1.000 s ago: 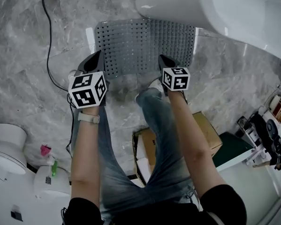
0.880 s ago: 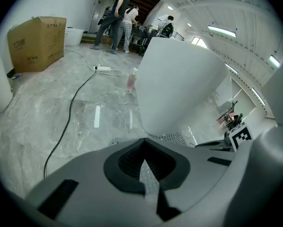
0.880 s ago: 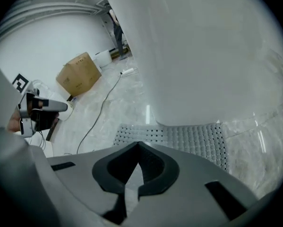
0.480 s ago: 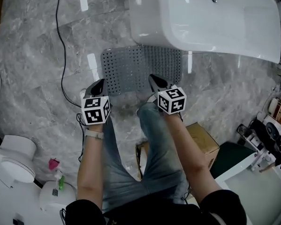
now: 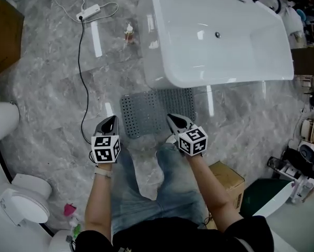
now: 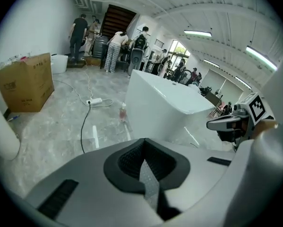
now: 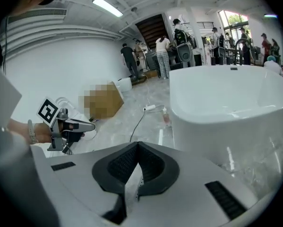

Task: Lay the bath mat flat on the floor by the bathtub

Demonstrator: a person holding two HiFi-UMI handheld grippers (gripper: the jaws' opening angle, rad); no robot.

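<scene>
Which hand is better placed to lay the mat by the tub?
Right, slightly: the right gripper is nearer the bathtub. The left gripper also pinches the bath mat, so both must lower.

The bathtub (image 5: 219, 41) blocks ahead; floor (image 5: 41, 88) lies open left, past a cable (image 5: 83, 62).

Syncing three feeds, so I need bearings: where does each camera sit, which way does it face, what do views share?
Head view: on the head, steeply down at bathtub, bath mat, floor; arms, legs, left gripper, right gripper show.
Left gripper view: on the left gripper, along its fingers shut on the bath mat, toward the bathtub; right gripper at right.
Right gripper view: on the right gripper, along fingers shut on the bath mat, toward the bathtub; left gripper at left.
Shared: all show the bathtub.
</scene>
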